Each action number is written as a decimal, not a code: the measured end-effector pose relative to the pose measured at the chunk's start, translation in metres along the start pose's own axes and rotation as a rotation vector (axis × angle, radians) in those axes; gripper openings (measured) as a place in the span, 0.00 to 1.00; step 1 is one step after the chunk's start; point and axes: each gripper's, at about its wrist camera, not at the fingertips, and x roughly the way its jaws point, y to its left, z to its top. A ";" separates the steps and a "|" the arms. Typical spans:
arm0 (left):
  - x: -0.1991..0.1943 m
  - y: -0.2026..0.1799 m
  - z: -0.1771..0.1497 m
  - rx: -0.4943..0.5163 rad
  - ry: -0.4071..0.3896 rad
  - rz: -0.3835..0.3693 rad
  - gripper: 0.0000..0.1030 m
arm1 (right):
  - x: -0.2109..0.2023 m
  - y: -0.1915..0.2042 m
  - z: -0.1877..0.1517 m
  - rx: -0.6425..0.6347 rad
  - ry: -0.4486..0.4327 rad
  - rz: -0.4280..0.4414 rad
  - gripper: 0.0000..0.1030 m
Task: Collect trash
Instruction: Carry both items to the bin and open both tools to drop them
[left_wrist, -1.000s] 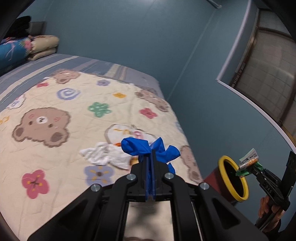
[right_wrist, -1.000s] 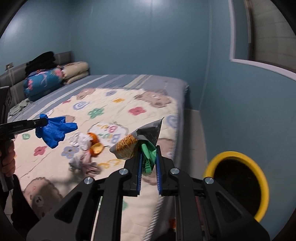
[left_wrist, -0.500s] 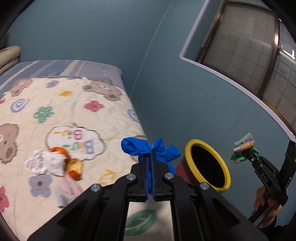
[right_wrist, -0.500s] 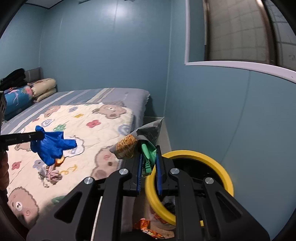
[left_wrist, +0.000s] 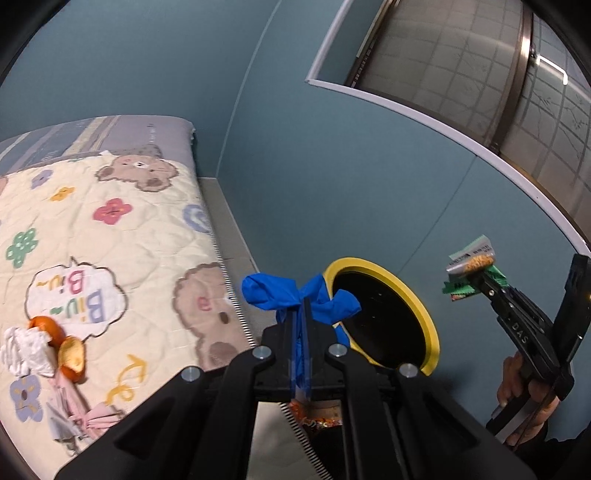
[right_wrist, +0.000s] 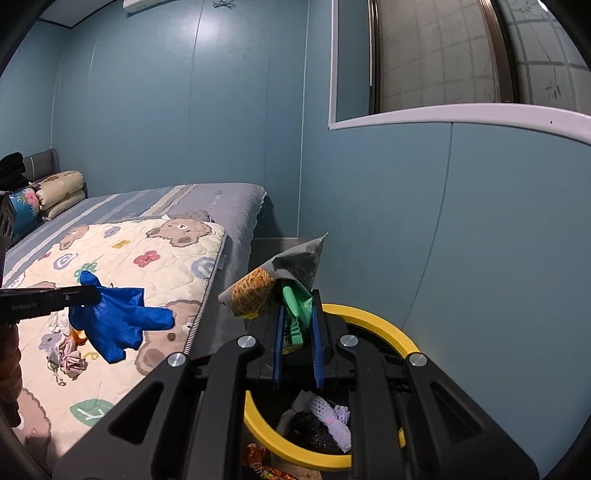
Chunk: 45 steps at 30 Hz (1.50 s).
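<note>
My left gripper (left_wrist: 301, 314) is shut on a blue glove (left_wrist: 295, 295), held in the air just left of the yellow-rimmed trash bin (left_wrist: 413, 295); the glove also shows in the right wrist view (right_wrist: 114, 321). My right gripper (right_wrist: 297, 314) is shut on a crumpled green and grey snack wrapper (right_wrist: 280, 280), right above the bin's yellow rim (right_wrist: 384, 325). The wrapper (left_wrist: 471, 269) hangs right of the bin in the left wrist view. Orange peels (left_wrist: 70, 354), white tissue (left_wrist: 26, 350) and pink wrappers (left_wrist: 85, 410) lie on the bear quilt (left_wrist: 110, 240).
The bin holds trash, including a white net sleeve (right_wrist: 332, 413). An orange wrapper (right_wrist: 266, 469) lies on the floor by the bin. The blue wall (right_wrist: 480, 258) with a window is close behind the bin. Pillows (right_wrist: 59, 188) lie at the bed's far end.
Both grippers have swung right, from over the bed to the bin. The right gripper with the wrapper now sits over the bin's opening; the left has come close to the rim.
</note>
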 end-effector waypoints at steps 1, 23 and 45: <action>0.004 -0.004 0.001 0.005 0.004 -0.006 0.02 | 0.002 -0.002 0.001 0.003 0.004 0.000 0.12; 0.108 -0.078 0.017 0.127 0.079 -0.075 0.02 | 0.073 -0.066 -0.003 0.106 0.122 -0.005 0.12; 0.132 -0.104 0.011 0.114 0.095 -0.051 0.29 | 0.094 -0.074 -0.006 0.139 0.159 -0.030 0.30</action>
